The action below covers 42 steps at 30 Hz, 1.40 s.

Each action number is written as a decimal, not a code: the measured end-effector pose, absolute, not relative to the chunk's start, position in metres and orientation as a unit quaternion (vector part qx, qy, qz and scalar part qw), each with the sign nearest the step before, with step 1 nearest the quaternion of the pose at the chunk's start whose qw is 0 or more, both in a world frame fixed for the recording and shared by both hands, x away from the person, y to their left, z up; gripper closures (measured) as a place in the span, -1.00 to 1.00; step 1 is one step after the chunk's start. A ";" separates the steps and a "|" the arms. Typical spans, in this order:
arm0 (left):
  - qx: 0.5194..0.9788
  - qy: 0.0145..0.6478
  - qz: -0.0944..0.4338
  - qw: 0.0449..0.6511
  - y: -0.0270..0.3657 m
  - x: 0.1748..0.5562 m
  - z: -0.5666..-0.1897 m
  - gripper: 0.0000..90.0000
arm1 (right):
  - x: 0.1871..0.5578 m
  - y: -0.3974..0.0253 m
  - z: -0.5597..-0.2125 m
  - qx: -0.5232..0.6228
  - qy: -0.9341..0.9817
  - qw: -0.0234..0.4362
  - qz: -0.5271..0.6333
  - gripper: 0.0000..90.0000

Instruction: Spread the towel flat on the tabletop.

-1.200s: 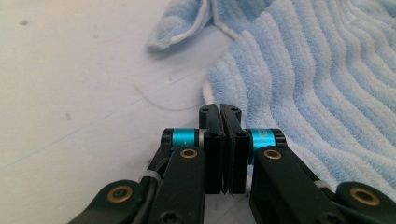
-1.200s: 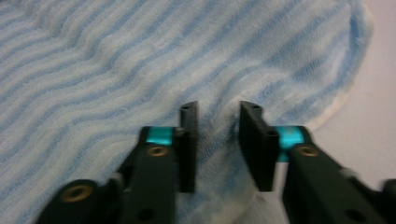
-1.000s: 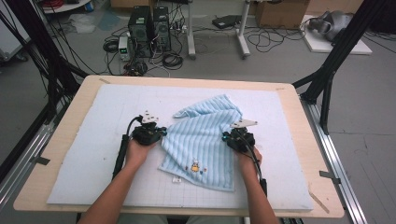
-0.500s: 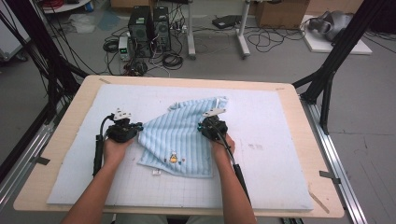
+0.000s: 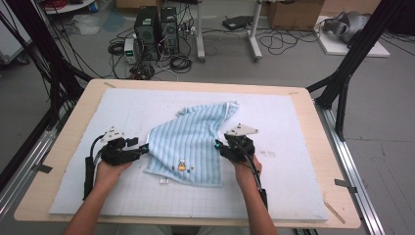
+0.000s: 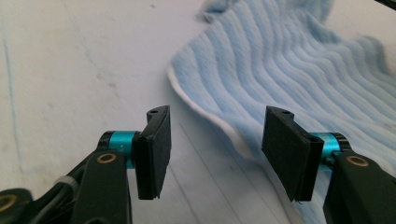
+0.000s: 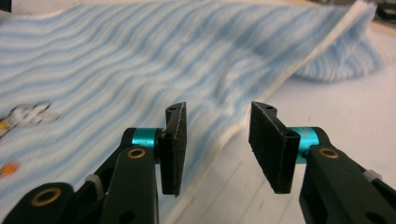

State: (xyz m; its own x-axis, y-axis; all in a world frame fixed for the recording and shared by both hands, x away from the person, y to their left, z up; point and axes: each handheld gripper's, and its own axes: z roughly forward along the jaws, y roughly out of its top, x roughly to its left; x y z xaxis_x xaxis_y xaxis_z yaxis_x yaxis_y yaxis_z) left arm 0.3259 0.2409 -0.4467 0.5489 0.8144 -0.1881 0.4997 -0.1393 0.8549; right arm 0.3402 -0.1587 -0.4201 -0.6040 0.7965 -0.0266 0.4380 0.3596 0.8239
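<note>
A light blue striped towel [image 5: 188, 142] with a small embroidered figure lies rumpled in the middle of the white mat [image 5: 284, 117], its far corner bunched up. My left gripper [image 5: 143, 148] stands open at the towel's left edge. In the left gripper view the white-hemmed towel edge [image 6: 210, 116] runs between the jaws of the left gripper [image 6: 218, 116], untouched. My right gripper [image 5: 219, 146] is open at the towel's right edge. In the right gripper view the towel [image 7: 116, 60] spreads ahead and its hem passes between the spread jaws of the right gripper [image 7: 218, 112].
The mat covers a wooden table [image 5: 313, 147] framed by black struts [image 5: 342, 78]. A small white tag [image 5: 164, 181] lies on the mat just in front of the towel. Computers and cables [image 5: 156, 29] sit on the floor beyond the table.
Both grippers carried the towel to the left, then came back toward the person. The towel now lies lower and flatter, and both grippers' jaws stand apart.
</note>
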 end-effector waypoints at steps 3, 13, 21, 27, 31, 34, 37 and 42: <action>0.750 0.433 0.158 0.475 0.240 0.310 -0.447 0.04 | 0.320 -0.160 -0.424 0.385 0.800 0.211 0.409 0.22; 0.802 0.396 0.157 0.419 0.209 0.284 -0.451 0.48 | 0.277 -0.144 -0.449 0.377 0.829 0.172 0.375 0.30; 0.804 0.391 0.145 0.425 0.208 0.266 -0.452 0.95 | 0.271 -0.156 -0.447 0.378 0.831 0.166 0.373 0.91; 0.803 0.374 0.129 0.446 0.213 0.236 -0.452 0.95 | 0.255 -0.165 -0.446 0.369 0.834 0.170 0.372 0.93; 0.806 0.359 0.114 0.456 0.210 0.218 -0.453 0.95 | 0.239 -0.171 -0.445 0.367 0.837 0.174 0.368 0.93; 0.804 0.352 0.104 0.467 0.207 0.204 -0.455 0.95 | 0.226 -0.177 -0.443 0.361 0.841 0.181 0.359 0.93; 0.801 0.345 0.101 0.479 0.202 0.191 -0.459 0.95 | 0.212 -0.183 -0.443 0.359 0.843 0.187 0.354 0.93; 0.796 0.337 0.078 0.497 0.200 0.179 -0.463 0.94 | 0.196 -0.192 -0.444 0.365 0.842 0.179 0.355 0.91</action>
